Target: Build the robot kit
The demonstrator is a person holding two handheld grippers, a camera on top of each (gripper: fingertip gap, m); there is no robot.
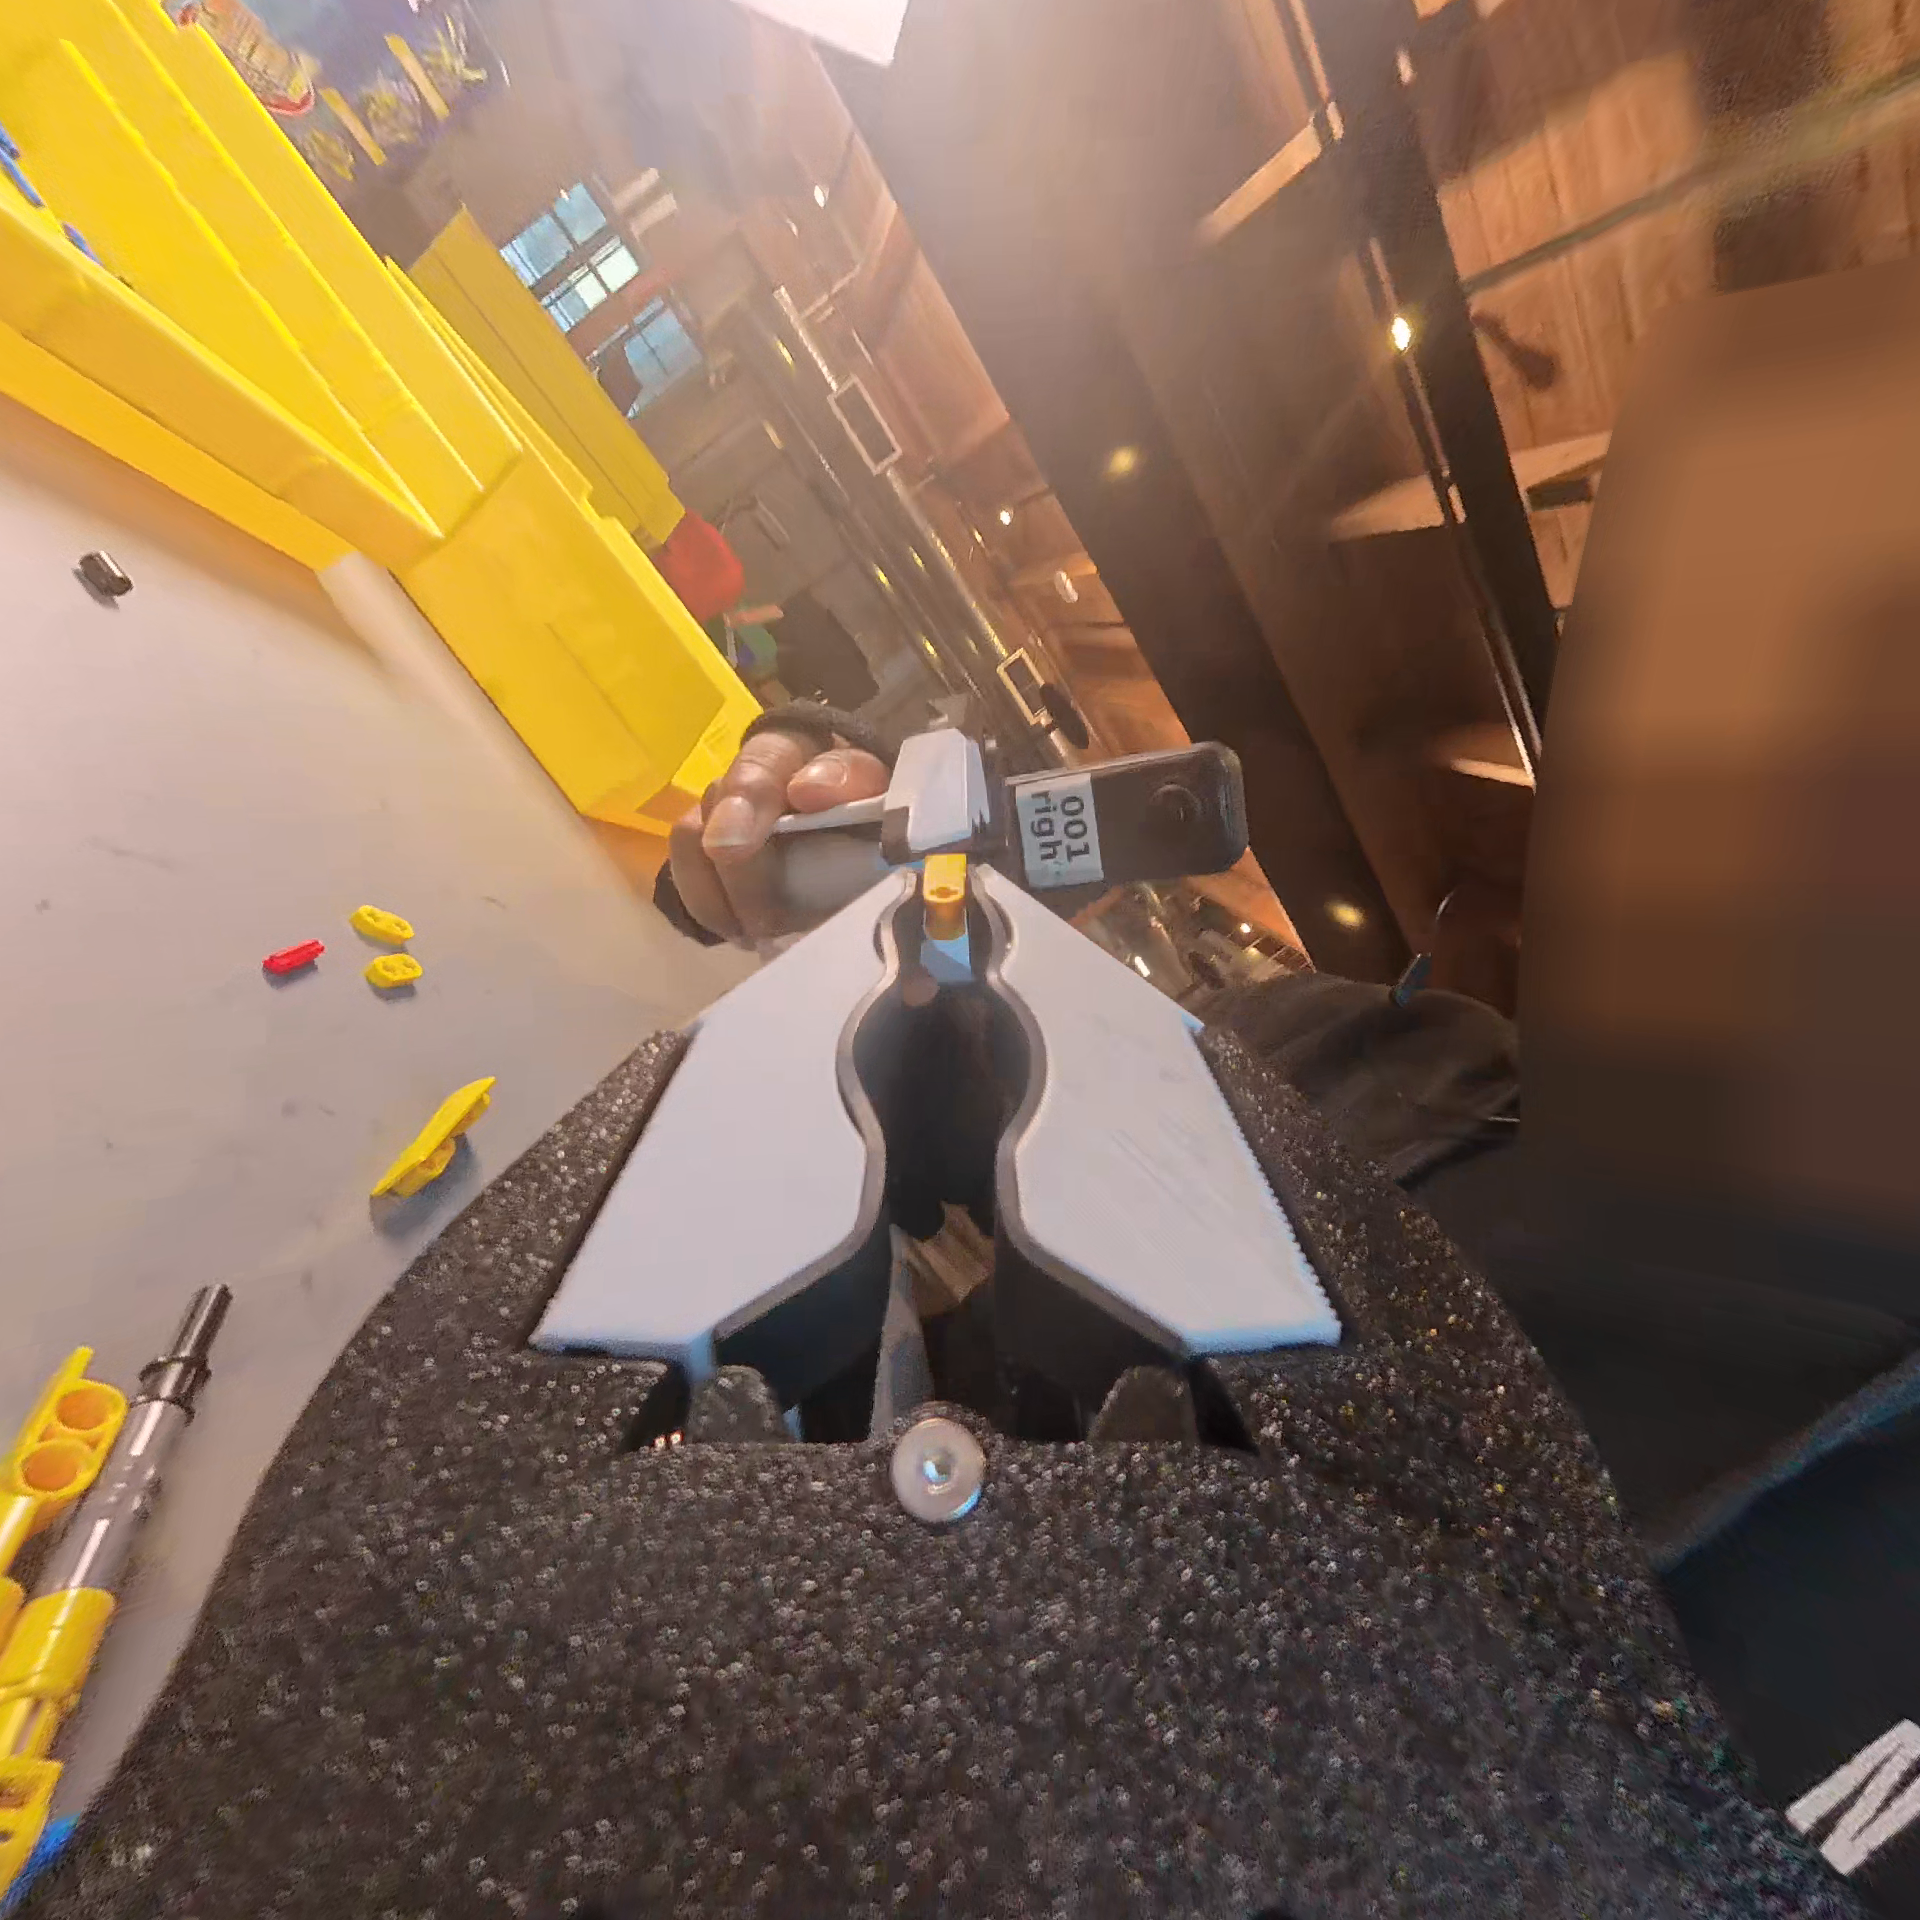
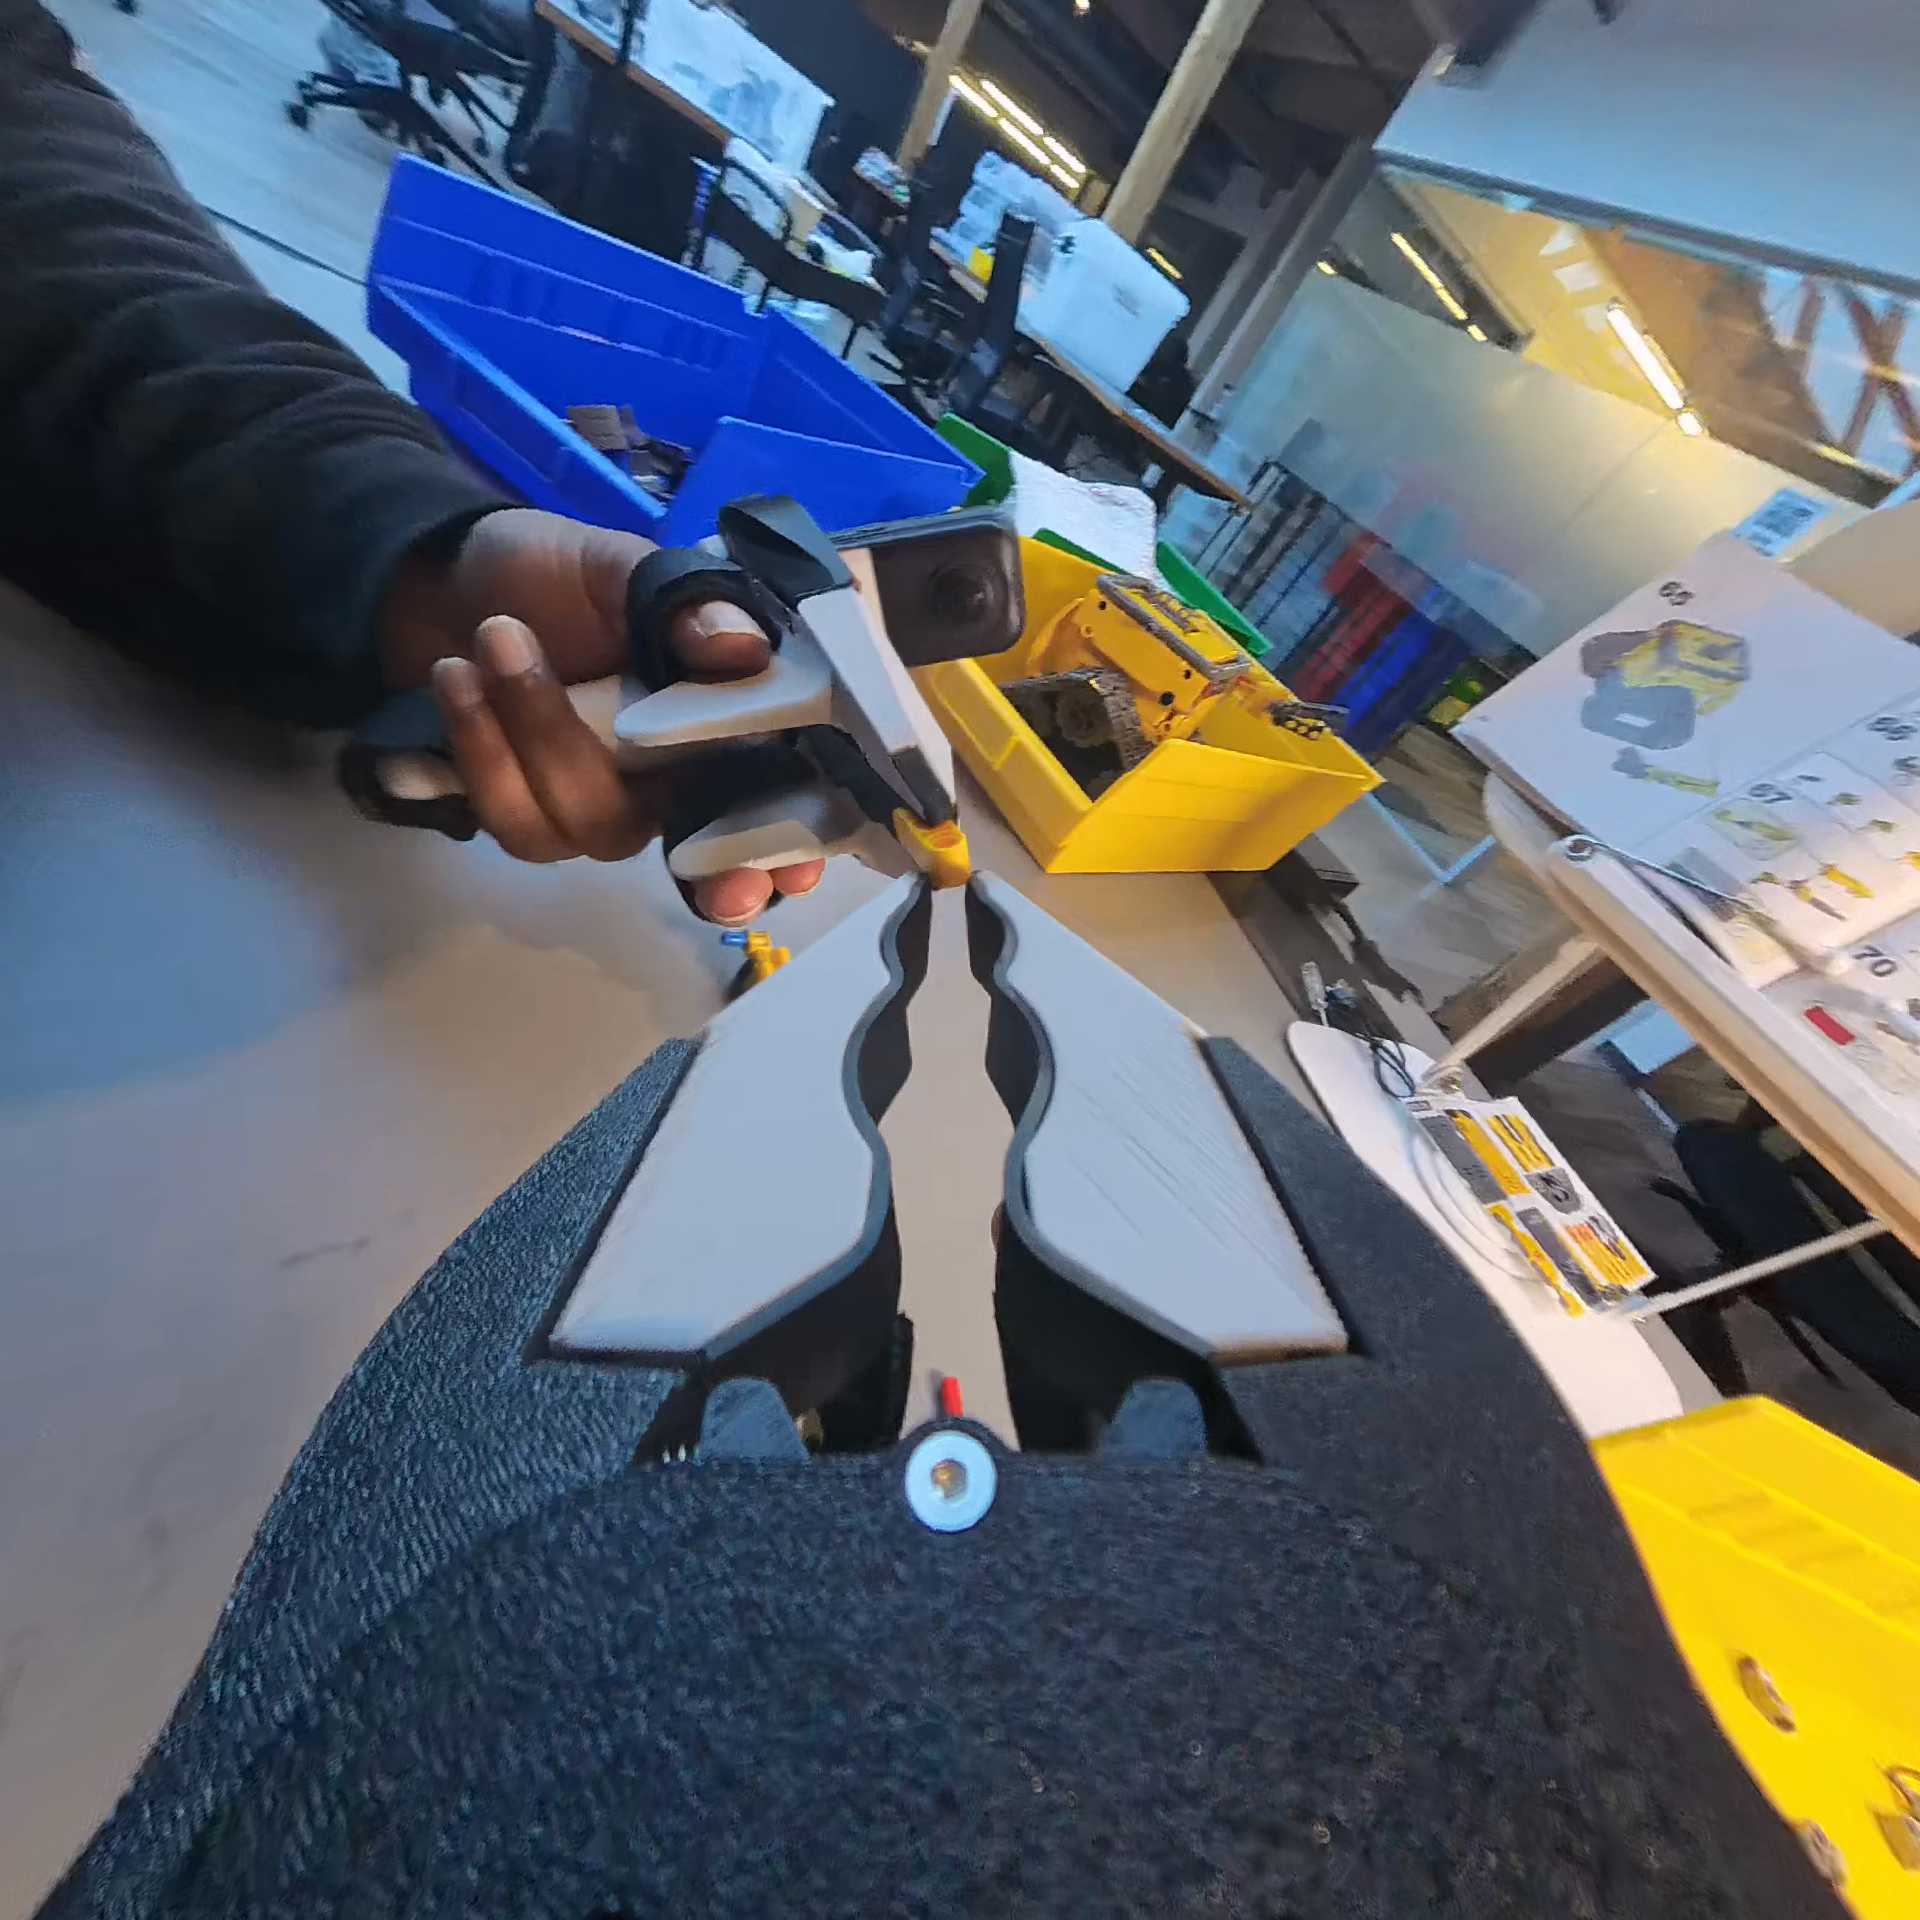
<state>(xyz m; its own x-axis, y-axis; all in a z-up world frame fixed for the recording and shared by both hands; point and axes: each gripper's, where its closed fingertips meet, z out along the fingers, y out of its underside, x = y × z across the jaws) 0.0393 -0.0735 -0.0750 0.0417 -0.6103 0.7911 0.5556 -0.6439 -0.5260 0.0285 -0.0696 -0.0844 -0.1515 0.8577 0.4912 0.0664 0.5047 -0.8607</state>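
My left gripper (image 1: 943,885) is shut on a small yellow-orange brick piece (image 1: 943,899) and holds it above the grey table (image 1: 208,790). The right gripper (image 1: 951,951), held by a hand, faces it and meets the same piece from the far side. In the right wrist view my right gripper (image 2: 948,881) is nearly closed, with its tips at the lower end of the yellow piece (image 2: 935,844). The left gripper's fingers (image 2: 894,727) pinch the piece from above. A bare hand (image 2: 540,707) with a dark sleeve holds the left gripper.
Yellow bins (image 1: 312,364) line the table's far side. Loose parts lie on the table: two small yellow links (image 1: 384,925), a red pin (image 1: 293,956), a yellow panel (image 1: 436,1138) and a grey axle (image 1: 156,1423). A blue bin (image 2: 623,343), a yellow bin with a model (image 2: 1143,748) and an instruction booklet (image 2: 1766,748) stand beyond. My left and right fingertips are right by each other.
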